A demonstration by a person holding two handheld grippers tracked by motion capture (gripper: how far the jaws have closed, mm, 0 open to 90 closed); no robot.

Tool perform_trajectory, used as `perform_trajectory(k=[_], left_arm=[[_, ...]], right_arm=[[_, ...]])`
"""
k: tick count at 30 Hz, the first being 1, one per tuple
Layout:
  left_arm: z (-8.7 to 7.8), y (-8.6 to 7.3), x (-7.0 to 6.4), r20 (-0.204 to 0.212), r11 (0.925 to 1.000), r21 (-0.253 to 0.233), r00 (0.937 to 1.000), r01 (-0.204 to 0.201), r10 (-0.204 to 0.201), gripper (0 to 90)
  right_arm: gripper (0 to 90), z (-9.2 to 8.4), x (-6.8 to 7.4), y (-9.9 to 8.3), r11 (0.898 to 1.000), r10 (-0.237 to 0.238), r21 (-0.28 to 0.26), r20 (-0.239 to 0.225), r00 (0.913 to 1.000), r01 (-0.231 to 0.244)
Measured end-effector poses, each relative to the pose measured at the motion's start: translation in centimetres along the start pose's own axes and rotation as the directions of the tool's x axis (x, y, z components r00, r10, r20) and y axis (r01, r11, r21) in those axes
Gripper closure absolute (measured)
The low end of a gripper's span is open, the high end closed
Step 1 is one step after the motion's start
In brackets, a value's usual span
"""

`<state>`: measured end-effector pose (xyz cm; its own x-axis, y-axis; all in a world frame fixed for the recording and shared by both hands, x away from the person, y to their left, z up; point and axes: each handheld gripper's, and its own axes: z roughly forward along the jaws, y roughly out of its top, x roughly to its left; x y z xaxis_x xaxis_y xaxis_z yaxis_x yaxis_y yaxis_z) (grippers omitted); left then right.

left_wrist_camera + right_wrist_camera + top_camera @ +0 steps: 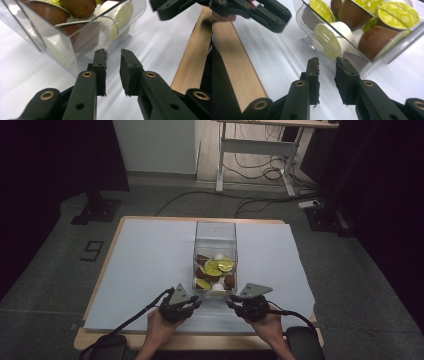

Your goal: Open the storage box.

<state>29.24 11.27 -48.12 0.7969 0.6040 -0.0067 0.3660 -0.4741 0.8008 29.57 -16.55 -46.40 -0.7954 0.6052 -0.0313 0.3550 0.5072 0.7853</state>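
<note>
Currently, both claws, left (196, 304) and right (230, 304), are hovering empty with jaws slightly apart at the counter's (150, 250) near edge, flanking the clear capsule bin (215, 232), whose long axis is running away from them.

A clear plastic box (215, 251) stands upright on the white-covered surface (150, 265), open at the top, directly ahead of and between the left tongs (194, 304) and right tongs (231, 304), its near wall just beyond their tips. Inside lies a loose pile of coffee capsules (215, 272): brown cups with lime-green foil lids and a few white ones, tipped at all angles. A white capsule (338, 35) lies on its side against the near wall.
</note>
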Motion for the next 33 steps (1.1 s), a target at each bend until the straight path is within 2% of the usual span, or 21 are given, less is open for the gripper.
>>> perform_trajectory(k=[4,7,9,14,19,20,21,23,24,25,26,29,30,33], left_arm=[[-0.5,-0.1,0.4,-0.002,0.9999,-0.01,0.9999,0.014,-0.014,68.1],[-1.0,-0.2,0.9,-0.013,0.9999,0.003,0.9998,0.011,-0.011,59.7],[-1.1,-0.3,1.2,-0.013,0.9999,0.008,0.9999,0.012,-0.012,57.9],[-1.7,-0.5,2.4,-0.047,0.9995,0.008,0.9984,0.031,-0.031,44.1],[-1.9,-0.7,3.9,-0.069,0.9977,0.022,0.9957,0.063,-0.062,27.3],[-1.8,-0.8,4.2,-0.074,0.997,0.022,0.9946,0.074,-0.073,24.8],[-1.8,-0.9,4.5,-0.077,0.9961,0.027,0.9938,0.083,-0.081,18.8],[-1.6,-1.2,5.2,-0.085,0.9943,0.032,0.9915,0.102,-0.099,17.4],[-1.5,-1.4,5.5,-0.089,0.9936,0.039,0.9908,0.106,-0.103,14.2],[-1.4,-1.5,5.7,-0.095,0.9933,0.042,0.9901,0.108,-0.103,14.2],[-1.2,-1.9,6.3,-0.114,0.9912,0.054,0.9869,0.121,-0.114,12.9],[-1.0,-2.4,6.8,-0.124,0.9886,0.063,0.984,0.137,-0.128,8.0],[-0.9,-2.8,7.2,-0.131,0.9868,0.072,0.9821,0.145,-0.135,6.1],[-0.7,-3.1,7.6,-0.141,0.9843,0.088,0.9802,0.153,-0.14,2.5]], right_arm=[[68.4,-0.5,-0.3,-0.4,1.0,0.011,0.002,0.008,0.9999,-0.011],[64.3,-1.4,-1.1,-0.9,1.0,0.03,0.0,0.028,0.9992,-0.03],[63.0,-1.6,-1.2,-1.0,0.999,0.035,-0.001,0.034,0.9988,-0.035],[54.7,-2.4,-2.5,-1.3,0.998,0.065,-0.01,0.068,0.9956,-0.065],[42.9,-2.5,-4.0,-1.5,0.996,0.084,0.021,0.121,0.9891,-0.087],[40.4,-2.5,-4.4,-1.6,0.995,0.092,0.024,0.139,0.9861,-0.096],[35.0,-2.2,-5.2,-1.8,0.993,0.103,0.037,0.157,0.9822,-0.11],[33.5,-2.2,-5.4,-1.9,0.993,0.106,0.042,0.167,0.9803,-0.114],[26.8,-1.9,-6.1,-2.3,0.991,0.118,0.039,0.199,0.973,-0.128],[26.8,-1.9,-6.1,-2.3,0.991,0.118,0.039,0.199,0.973,-0.128],[22.8,-1.8,-6.5,-2.5,0.988,0.131,0.051,0.208,0.9694,-0.144],[19.4,-1.5,-6.9,-2.9,0.986,0.142,0.057,0.22,0.9652,-0.158],[13.9,-1.3,-7.2,-3.2,0.985,0.144,0.062,0.225,0.9637,-0.162],[13.4,-1.1,-7.5,-3.5,0.984,0.15,0.062,0.233,0.9607,-0.169]])
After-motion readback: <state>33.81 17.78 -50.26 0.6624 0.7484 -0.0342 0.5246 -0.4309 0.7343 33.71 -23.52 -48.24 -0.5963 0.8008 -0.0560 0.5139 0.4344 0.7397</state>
